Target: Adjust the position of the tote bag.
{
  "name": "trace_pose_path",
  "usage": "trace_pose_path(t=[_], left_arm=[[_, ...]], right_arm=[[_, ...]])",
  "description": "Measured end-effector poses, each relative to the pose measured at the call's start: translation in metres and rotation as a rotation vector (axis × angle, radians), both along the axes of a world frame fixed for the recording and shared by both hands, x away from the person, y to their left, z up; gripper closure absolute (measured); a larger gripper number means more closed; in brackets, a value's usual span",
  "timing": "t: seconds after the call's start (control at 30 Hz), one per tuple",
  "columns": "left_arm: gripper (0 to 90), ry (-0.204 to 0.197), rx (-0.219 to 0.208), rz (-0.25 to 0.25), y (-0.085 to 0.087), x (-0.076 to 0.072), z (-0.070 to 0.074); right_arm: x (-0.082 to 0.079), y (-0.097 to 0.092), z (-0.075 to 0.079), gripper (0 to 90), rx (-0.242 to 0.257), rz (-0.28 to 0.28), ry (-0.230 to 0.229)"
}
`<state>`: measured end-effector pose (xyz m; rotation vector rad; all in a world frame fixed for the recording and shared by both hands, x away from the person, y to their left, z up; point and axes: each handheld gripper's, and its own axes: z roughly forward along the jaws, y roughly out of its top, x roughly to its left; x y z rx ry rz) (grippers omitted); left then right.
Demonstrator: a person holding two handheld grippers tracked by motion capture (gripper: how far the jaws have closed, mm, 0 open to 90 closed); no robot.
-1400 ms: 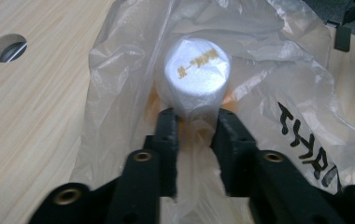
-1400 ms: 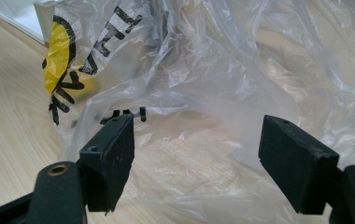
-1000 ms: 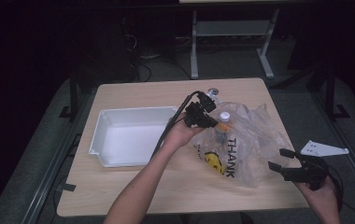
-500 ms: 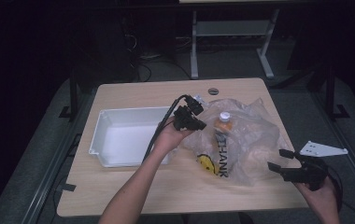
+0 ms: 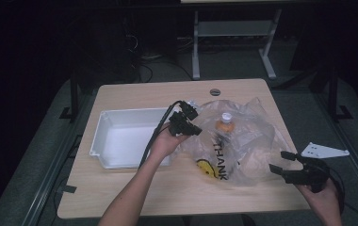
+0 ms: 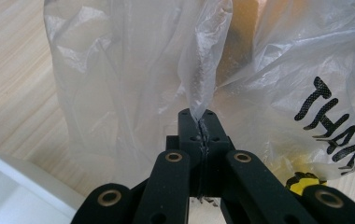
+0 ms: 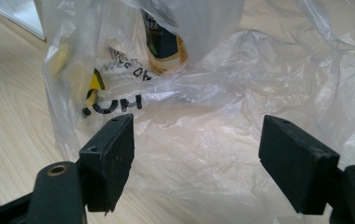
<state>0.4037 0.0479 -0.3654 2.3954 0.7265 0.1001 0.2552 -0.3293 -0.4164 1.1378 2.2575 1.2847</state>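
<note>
1. Nearest you in the high view, your right gripper (image 5: 286, 162) sits at the table's right front corner with its jaws spread and nothing between them, just beside the edge of the plastic bag (image 5: 243, 141) (the grey three-cornered plate juts out to its right).

2. The right gripper view adds what the high view cannot: the two black pads stand wide apart over the crumpled clear film of the plastic bag (image 7: 222, 116), which lies flat on the wooden table (image 7: 7, 93) ahead of them, and neither pad presses on it.

3. Farther in, your left gripper (image 5: 191, 123) is over the bag's left edge, next to the white tray (image 5: 120, 139). The left gripper view settles the grip: the jaws are clenched on a pinched fold of the plastic bag (image 6: 133, 84), which rises from between the pads.

4. Inside the bag stands a bottle (image 5: 224, 123) with a white cap and an orange band. In the right gripper view the bottle (image 7: 164, 44) shows a dark label with yellow below; its small print is too blurred to read.

5. Writing: the black letters "THANK" run down the bag in the high view, above a yellow smiley; the left gripper view catches "THAN" at its right edge.
</note>
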Motion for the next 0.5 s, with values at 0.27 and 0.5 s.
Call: trace_pose_path(t=[0.27,0.5], left_arm=[[89.8,0.017,0.004,0.012,0.007,0.001,-0.008],[89.7,0.043,-0.003,0.030,0.010,0.000,-0.015]], right_arm=[[0.000,-0.002,0.000,26.3,0.010,-0.001,-0.001],[-0.001,-0.001,-0.001,26.2,0.006,-0.001,0.001]])
